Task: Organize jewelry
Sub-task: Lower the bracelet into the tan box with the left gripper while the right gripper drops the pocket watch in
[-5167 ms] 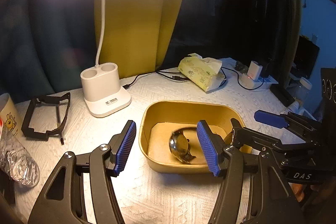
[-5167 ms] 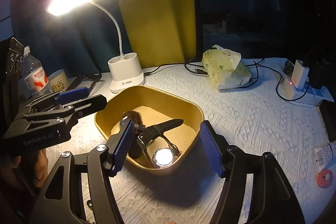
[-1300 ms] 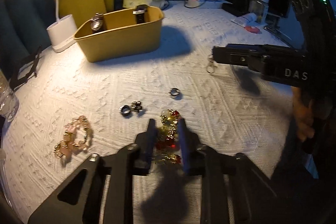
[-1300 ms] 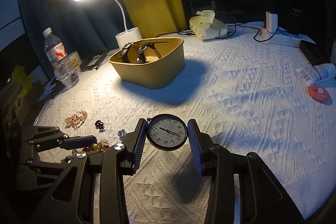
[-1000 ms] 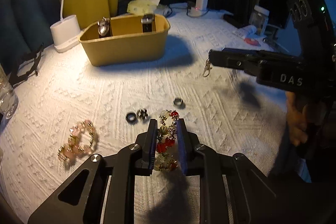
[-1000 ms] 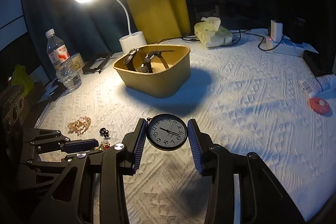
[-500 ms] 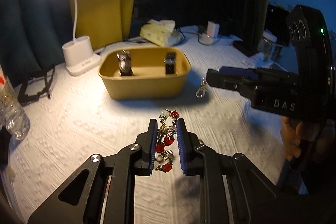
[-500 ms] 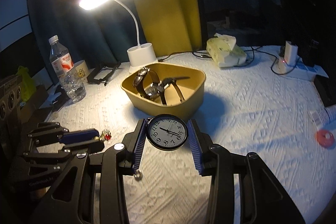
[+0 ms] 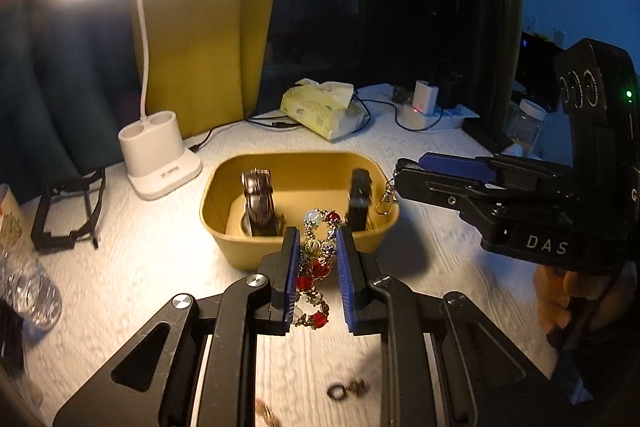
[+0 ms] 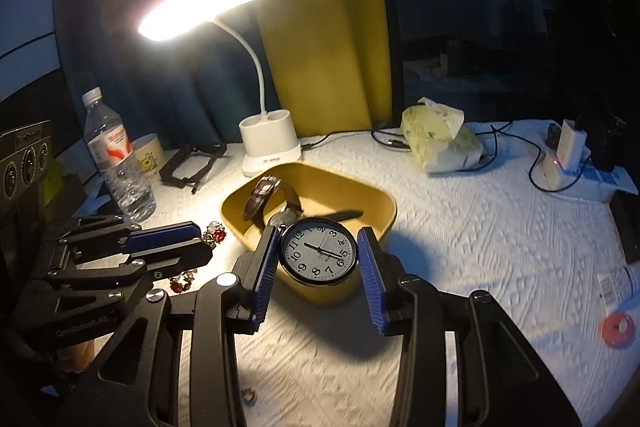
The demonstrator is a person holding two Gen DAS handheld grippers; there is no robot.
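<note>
My left gripper (image 9: 318, 259) is shut on a red, gold and pearl beaded bracelet (image 9: 316, 259), held in the air just before the near rim of the yellow tray (image 9: 240, 251). Two wristwatches (image 9: 258, 203) stand in the tray. My right gripper (image 10: 318, 259) is shut on a round pocket watch (image 10: 318, 253) with a white dial, above the tray's near edge (image 10: 360, 287). In the left wrist view the right gripper (image 9: 404, 179) sits at the tray's right rim with a small clasp (image 9: 386, 201) hanging from it. The left gripper (image 10: 200, 241) shows left of the tray in the right wrist view.
A lit white desk lamp (image 9: 158, 155) stands behind the tray. A tissue pack (image 9: 320, 109), charger and cables (image 9: 420, 107) lie at the back. A water bottle (image 10: 118, 163), cup and black frame (image 9: 66, 211) are on the left. Small rings (image 9: 346, 389) lie on the white cloth.
Both grippers have moved forward to the yellow tray, carrying the bracelet and the pocket watch. The loose jewelry on the cloth has dropped behind.
</note>
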